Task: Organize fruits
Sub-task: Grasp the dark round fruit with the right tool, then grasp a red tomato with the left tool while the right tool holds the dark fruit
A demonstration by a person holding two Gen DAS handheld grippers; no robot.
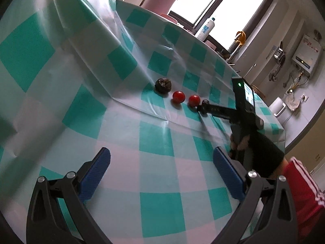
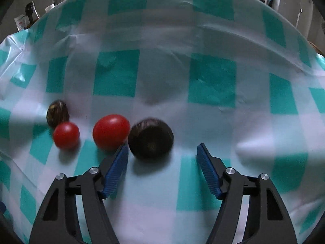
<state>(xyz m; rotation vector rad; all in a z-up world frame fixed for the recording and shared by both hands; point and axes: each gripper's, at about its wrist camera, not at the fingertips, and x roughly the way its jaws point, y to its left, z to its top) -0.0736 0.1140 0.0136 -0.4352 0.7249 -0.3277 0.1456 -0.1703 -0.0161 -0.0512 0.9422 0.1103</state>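
Your right gripper (image 2: pixel 162 158), ribbed blue pads apart and gripping nothing, sits just behind a round dark fruit (image 2: pixel 150 138). 2 glossy red tomatoes (image 2: pixel 111 131) lie left of the fruit on the checked plastic tablecloth (image 2: pixel 213 81). Your left gripper (image 1: pixel 161 172) is open and empty.

We see our left gripper (image 1: pixel 161 170) with its blue pads spread wide over the checked tablecloth (image 1: pixel 154 142); beyond, a dark fruit (image 1: pixel 163 85) and two red tomatoes (image 1: pixel 178 97) line up beside our right gripper (image 1: pixel 204 106).
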